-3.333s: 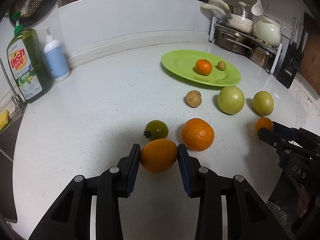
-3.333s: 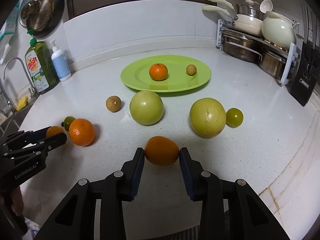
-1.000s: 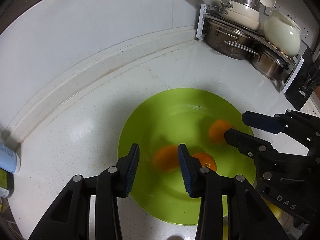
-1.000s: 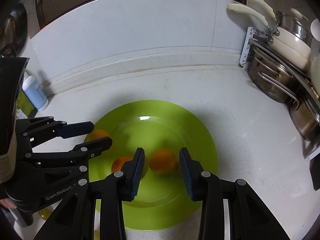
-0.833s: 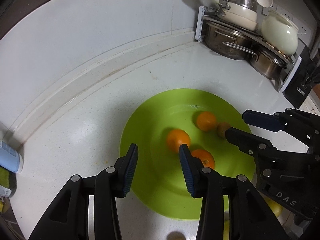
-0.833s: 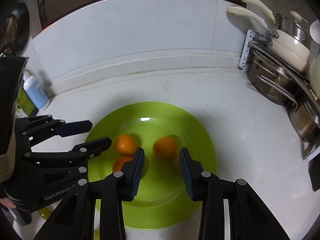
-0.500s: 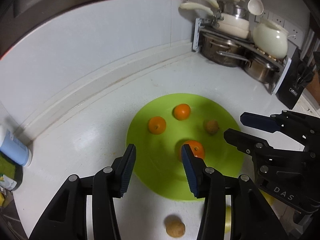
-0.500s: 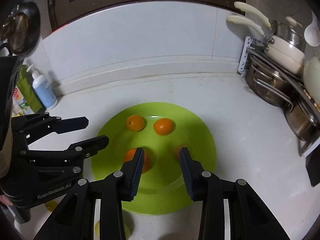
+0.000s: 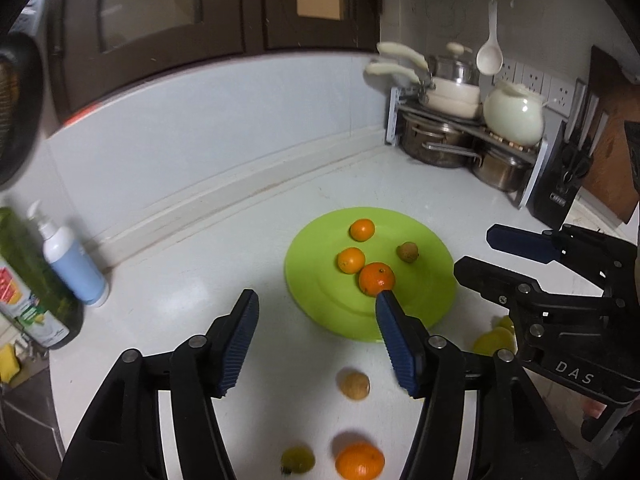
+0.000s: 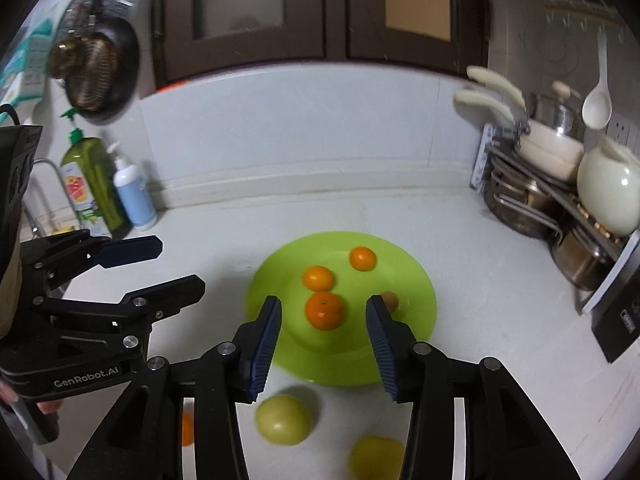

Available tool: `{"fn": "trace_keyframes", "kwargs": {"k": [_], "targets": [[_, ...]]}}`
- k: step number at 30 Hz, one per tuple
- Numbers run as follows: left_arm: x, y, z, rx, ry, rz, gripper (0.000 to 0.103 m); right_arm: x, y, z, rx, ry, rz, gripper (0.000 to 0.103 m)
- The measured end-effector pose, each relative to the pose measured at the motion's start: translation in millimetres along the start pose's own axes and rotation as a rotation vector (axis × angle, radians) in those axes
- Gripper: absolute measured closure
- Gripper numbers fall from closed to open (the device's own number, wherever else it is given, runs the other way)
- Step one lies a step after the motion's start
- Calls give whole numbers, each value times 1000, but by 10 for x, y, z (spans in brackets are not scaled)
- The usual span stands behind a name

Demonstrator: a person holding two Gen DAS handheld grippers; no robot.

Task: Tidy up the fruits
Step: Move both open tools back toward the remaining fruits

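Resting on the green plate [image 9: 424, 300] at frame centre are four fruits, others left below, while both empty grippers' [image 9: 316, 340] [image 10: 323, 344] jaws are opening.

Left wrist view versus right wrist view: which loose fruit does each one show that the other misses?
Only the left wrist view shows the small brown round fruit and the dark green fruit on the white counter.

Only the right wrist view shows the pale green apple-like fruit unobstructed.

Both show the lime-green plate holding three oranges and one small brown fruit, plus both grippers, left gripper and right gripper, opening with nothing between the jaws.
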State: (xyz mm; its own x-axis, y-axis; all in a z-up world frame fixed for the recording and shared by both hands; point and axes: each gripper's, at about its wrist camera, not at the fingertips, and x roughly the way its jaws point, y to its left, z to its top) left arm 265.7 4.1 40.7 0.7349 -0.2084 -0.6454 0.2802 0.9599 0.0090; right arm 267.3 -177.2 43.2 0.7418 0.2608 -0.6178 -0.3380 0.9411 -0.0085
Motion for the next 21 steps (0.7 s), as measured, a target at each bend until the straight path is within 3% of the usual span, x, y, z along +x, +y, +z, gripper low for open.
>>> {"fn": "trace_keyframes", "kwargs": {"k": [3, 11, 21], "targets": [[-211, 62, -90, -11, -31, 2, 39, -170, 126, -44, -10, -39, 11, 50], [-661, 149, -359, 11, -85, 39, 35, -488, 471, -174, -47, -114, 31, 43], [-953, 288, -686, 33, -116, 60, 27, -652, 761, -387, -53, -149, 46, 35]]}}
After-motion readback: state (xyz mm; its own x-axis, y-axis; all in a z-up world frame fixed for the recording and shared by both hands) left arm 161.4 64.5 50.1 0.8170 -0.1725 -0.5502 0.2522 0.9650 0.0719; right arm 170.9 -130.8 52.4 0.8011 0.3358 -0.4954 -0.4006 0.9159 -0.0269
